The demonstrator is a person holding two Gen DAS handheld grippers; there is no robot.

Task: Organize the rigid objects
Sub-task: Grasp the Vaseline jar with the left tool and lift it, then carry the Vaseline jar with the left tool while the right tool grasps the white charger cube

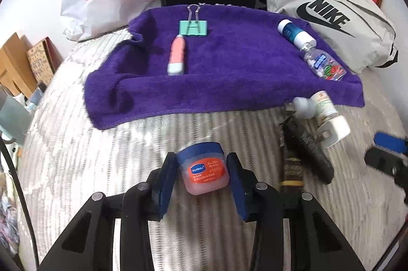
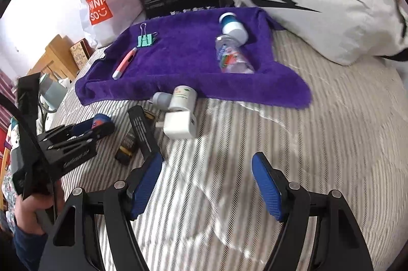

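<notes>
Low in the left wrist view, the left gripper [image 1: 201, 178] is clamped on a small lip balm jar [image 1: 204, 170], its blue pads pressing the jar's sides above the striped bed cover [image 1: 76, 156]. My worry is the grip: the jar is round and slick, and the pads seem to catch it near the lid, so it could twist or squirt out on the way to the purple towel [image 1: 216, 82]. That towel already carries a pink pen-like stick [image 1: 176, 55], a teal binder clip [image 1: 193, 26] and two small bottles [image 1: 308, 49] at its right edge; a careless drop could roll the stick or knock the clip. At the right of this view a white charger plug [image 1: 334, 131] and a black tube [image 1: 306, 151] lie off the towel, and only a sliver of the other gripper shows. Across the right wrist view, the right gripper [image 2: 207, 184] stands with its jaws well apart and nothing between them, over bare bed cover at lower centre. This view shows the left gripper from the side at centre left, with the person's hand [image 2: 33, 209] on it, and makes clear that the plug and a white bottle [image 2: 182, 95] sit just beside the towel's near edge; reaching for them, the jaws could snag the towel or shove the pile.
</notes>
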